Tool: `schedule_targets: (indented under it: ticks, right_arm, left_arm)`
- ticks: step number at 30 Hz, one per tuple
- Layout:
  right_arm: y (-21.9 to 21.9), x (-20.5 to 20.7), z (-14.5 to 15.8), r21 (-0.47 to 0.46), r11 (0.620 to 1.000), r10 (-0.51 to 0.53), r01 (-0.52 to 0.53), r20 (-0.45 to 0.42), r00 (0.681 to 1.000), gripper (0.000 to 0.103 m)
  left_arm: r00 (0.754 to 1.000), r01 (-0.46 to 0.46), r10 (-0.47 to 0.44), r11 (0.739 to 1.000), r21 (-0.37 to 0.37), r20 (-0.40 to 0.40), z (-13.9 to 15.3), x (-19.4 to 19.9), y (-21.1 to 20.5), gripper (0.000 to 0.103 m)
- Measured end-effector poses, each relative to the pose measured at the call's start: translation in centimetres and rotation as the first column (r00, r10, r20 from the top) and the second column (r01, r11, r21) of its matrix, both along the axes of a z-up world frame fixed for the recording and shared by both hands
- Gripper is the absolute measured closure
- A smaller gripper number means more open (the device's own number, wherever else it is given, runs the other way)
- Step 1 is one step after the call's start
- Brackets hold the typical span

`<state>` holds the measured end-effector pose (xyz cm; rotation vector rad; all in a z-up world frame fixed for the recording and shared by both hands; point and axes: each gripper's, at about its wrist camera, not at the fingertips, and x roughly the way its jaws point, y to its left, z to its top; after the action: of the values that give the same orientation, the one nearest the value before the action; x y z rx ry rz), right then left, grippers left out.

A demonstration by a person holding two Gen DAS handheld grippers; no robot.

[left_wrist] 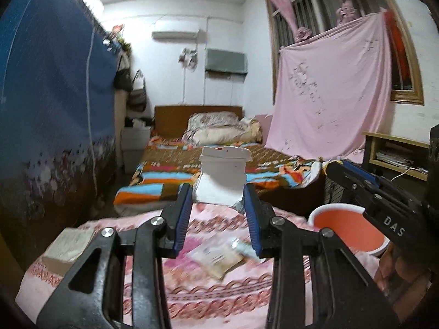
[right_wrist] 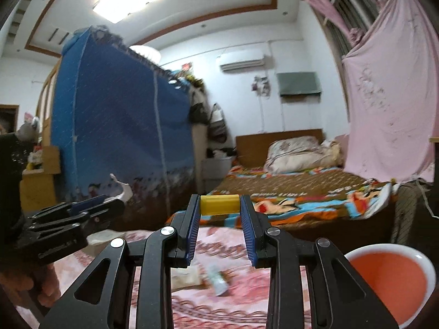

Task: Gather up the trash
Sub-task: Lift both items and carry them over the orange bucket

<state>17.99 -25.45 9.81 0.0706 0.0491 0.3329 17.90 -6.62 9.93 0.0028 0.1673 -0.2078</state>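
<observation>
The left gripper (left_wrist: 218,192) pinches a torn white piece of paper packaging (left_wrist: 221,176) between its blue-padded tips, the scrap standing upright above them, lifted clear of the pink patterned cloth (left_wrist: 219,296) that covers the near surface. The right gripper (right_wrist: 219,205) is clamped on a small yellow plastic block (right_wrist: 219,204), held crosswise between its tips and likewise raised off the cloth. Seen from the left wrist, the right gripper lies to the right of the left one, near it but apart. Below and behind the tips, loose on the cloth, lie a flat beige paper packet (left_wrist: 219,260) and, touching its right edge, a small pale green-and-white wrapper (right_wrist: 218,279); both are blurred. At the near right stands a round basin with a white rim and orange inside (right_wrist: 389,282). Farther off is a bed with a colourful cartoon blanket (right_wrist: 301,197), and to the left a tall blue fabric wardrobe (right_wrist: 120,126).
</observation>
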Motion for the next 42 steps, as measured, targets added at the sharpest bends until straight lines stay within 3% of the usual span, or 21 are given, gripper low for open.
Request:
schedule_targets:
  ticks: [8,15,28,37,42]
  right_arm:
    - [-5.0,-0.3,0.6,0.047,0.989,-0.140,0.139,0.016,0.990,0.076]
    - [-9.1,0.0,0.2,0.064,0.962,-0.265,0.266,-0.020,0.964,0.076]
    - [-15.7,1.8,-1.7,0.105,0.904,-0.389,0.413,-0.194,0.901,0.076]
    - [-17.3,2.2,-3.0,0.113,0.881,-0.414,0.459,-0.284,0.865,0.076]
    - [-17.7,2.6,-3.5,0.104,0.876,-0.419,0.470,-0.318,0.851,0.076]
  left_arm:
    - [0.993,0.098,-0.100,0.994,0.042,0.056,1.3,0.3,-4.8,0.081]
    - [0.979,0.200,-0.202,0.978,0.059,0.035,1.2,1.1,-9.2,0.081]
    - [0.926,0.363,-0.355,0.931,0.043,-0.129,-0.3,4.5,-16.3,0.081]
    - [0.846,0.426,-0.419,0.903,-0.054,-0.329,-2.3,8.3,-20.0,0.081]
    - [0.812,0.428,-0.425,0.900,-0.087,-0.399,-3.1,9.5,-21.5,0.080]
